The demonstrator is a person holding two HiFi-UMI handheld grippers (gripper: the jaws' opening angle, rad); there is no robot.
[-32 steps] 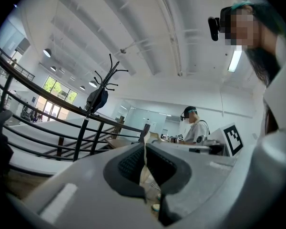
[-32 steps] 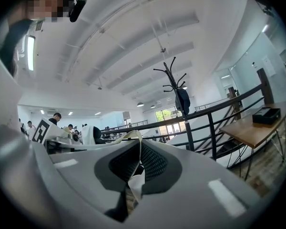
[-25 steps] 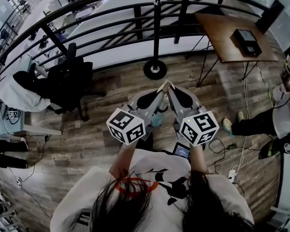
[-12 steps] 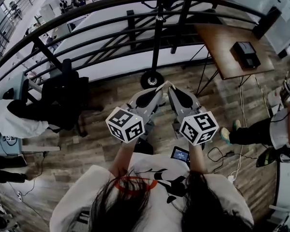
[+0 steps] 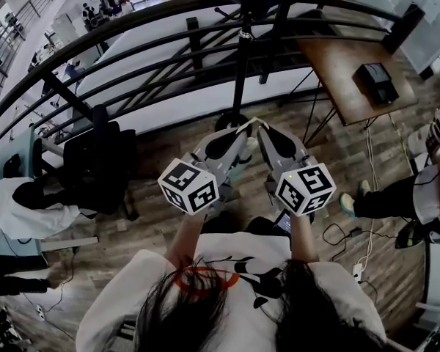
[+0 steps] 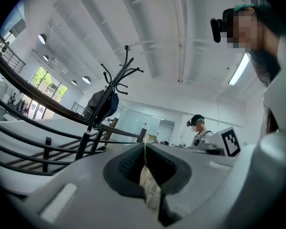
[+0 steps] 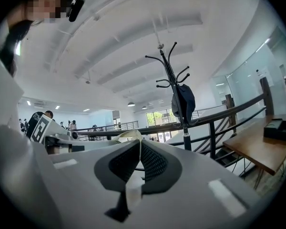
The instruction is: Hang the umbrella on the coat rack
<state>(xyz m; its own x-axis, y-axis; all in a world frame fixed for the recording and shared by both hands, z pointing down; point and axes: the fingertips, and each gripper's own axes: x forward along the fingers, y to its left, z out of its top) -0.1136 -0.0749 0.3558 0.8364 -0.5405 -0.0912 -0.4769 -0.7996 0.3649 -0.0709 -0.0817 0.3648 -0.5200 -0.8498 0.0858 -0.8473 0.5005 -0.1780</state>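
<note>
So the umbrella itself I honestly can't make out. What shows is a pale loop point(image 7: 126, 133) pinched from both sides, and whatever hangs off it is hidden under the grippers in the head view. The left gripper point(image 6: 144, 149) has its jaws clenched on a bunched pale bit of that loop. The right gripper point(image 7: 139, 144) is clamped on the other end, with the loop arching across between the two. From above, the two noses meet tip to tip in a V, with the marker cubes point(image 5: 188, 185) back toward the person's chest. The coat rack point(image 5: 239, 72) stands straight ahead of the tips, its round base just past them on the wood floor. It isn't touching either gripper. A dark bundle point(image 7: 183, 101) hangs from the rack's upper part, below the curly hooks, and I can't tell what it is. Right behind the rack runs a dark curved railing point(image 7: 236, 109). To the rack's right there's a wooden tabletop point(image 5: 337, 64) with a black box point(image 5: 375, 81) sitting on it. Further right a person point(image 5: 418, 193) is down low near the floor by some cables. Off to the left there's a black office chair point(image 5: 95, 160) with another person in a white top point(image 5: 22, 211) beside it.
</note>
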